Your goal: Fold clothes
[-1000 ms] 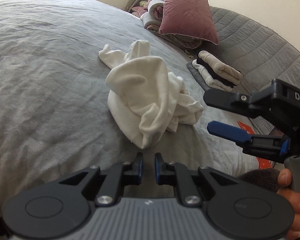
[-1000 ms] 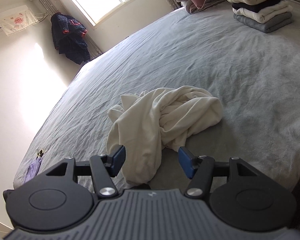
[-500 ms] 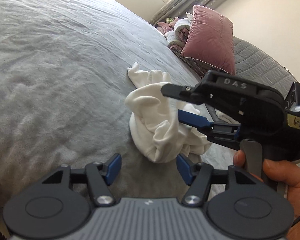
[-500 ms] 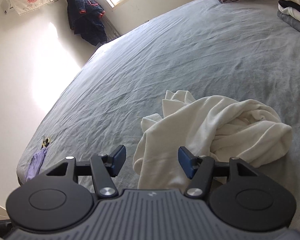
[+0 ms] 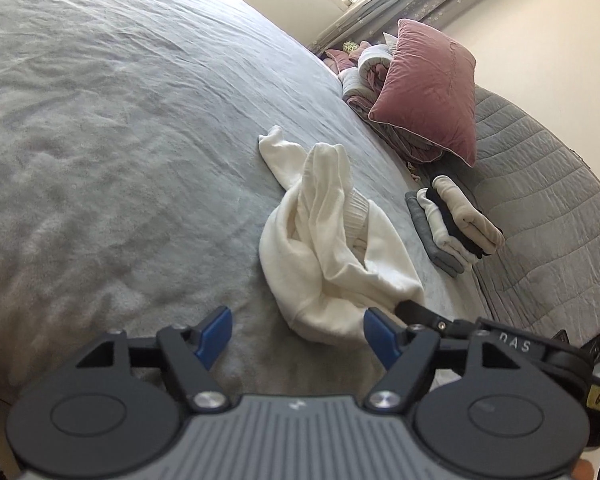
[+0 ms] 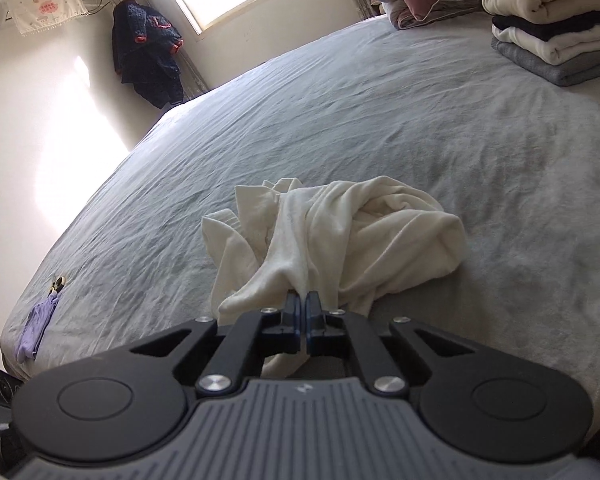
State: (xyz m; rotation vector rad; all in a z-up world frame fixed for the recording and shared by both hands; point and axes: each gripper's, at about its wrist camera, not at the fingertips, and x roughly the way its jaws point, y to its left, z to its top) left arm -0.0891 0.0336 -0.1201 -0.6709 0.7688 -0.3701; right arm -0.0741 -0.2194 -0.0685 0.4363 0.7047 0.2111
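Half a second ago both sets of jaws stood apart, but now the right gripper (image 6: 303,300) has pinched a near fold of the crumpled cream-white cotton garment (image 6: 340,240) lying mid-bed on the grey bedsheet (image 6: 380,112), while the left gripper (image 5: 298,328) waits wide beside it, so I'd say it's being drawn out for folding.

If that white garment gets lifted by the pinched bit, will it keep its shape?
Probably not. The white garment lies in loose crumpled folds, so it should droop and unravel. It looks thin, likely light. The right gripper pinches only an edge, so most would hang below.
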